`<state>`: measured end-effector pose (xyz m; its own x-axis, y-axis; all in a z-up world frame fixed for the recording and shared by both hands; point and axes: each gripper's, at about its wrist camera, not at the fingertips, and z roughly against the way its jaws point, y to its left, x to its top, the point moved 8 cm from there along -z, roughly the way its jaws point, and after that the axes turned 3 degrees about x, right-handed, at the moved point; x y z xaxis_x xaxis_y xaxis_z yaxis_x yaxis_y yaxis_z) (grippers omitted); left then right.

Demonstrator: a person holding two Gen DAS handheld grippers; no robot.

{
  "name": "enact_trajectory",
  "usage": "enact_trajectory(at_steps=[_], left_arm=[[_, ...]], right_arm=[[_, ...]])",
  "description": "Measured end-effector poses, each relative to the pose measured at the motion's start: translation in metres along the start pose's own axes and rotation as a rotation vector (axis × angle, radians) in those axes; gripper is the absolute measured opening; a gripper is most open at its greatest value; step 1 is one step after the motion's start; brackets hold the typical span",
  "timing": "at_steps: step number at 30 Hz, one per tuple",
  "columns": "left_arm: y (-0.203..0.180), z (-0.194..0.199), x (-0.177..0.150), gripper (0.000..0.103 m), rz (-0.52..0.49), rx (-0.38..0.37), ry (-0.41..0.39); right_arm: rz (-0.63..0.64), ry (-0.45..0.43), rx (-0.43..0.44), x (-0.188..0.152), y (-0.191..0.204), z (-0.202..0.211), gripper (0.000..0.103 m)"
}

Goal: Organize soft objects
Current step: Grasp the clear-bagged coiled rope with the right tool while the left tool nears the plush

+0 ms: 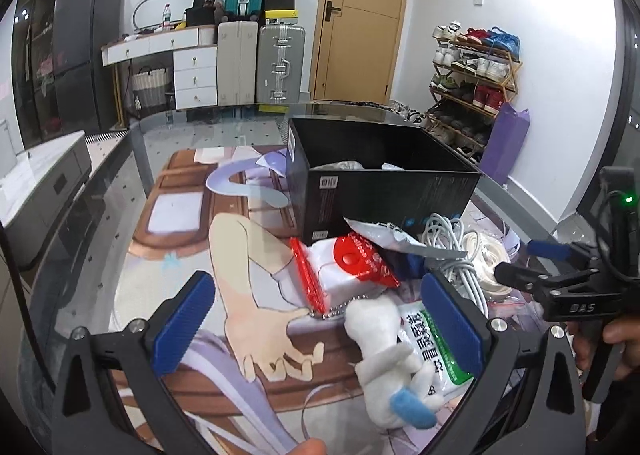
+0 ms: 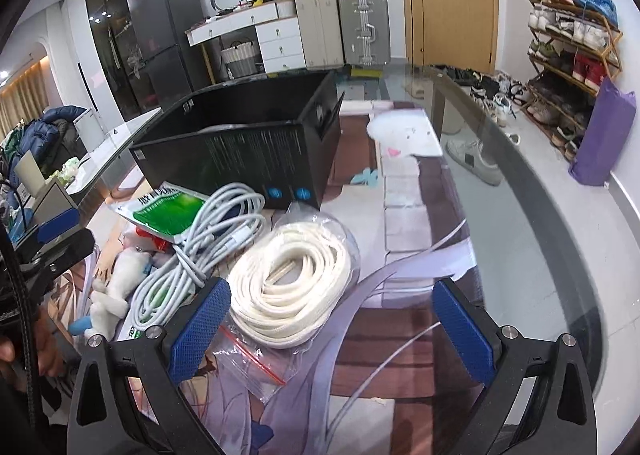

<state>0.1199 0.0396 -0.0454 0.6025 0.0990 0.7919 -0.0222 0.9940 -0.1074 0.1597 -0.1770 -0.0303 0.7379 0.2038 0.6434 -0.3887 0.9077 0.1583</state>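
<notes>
Picking next soft thing | my left gripper [image 1: 316,329] wide open, holding nothing, right gripper [image 2: 330,331] open too | small white plush toy [image 1: 386,351] lower middle, by open black cardboard box [image 1: 384,191] | next: close on toy, lift into box

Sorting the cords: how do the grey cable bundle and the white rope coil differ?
The grey cable bundle is loose, tangled and unbagged; the white rope coil is neatly wound inside a clear zip bag. The cable is thin and smooth; the rope is thicker and looks woven. Both lie on the table before the black box.
</notes>
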Motion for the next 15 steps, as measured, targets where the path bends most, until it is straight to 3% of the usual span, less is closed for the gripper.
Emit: enact_trajectory(at_steps=[15], left_arm=[[-0.008, -0.001, -0.02, 0.103, -0.037, -0.016, 0.064]], right_arm=[[0.051, 0.069, -0.01, 0.005, 0.017, -0.031, 0.102]])
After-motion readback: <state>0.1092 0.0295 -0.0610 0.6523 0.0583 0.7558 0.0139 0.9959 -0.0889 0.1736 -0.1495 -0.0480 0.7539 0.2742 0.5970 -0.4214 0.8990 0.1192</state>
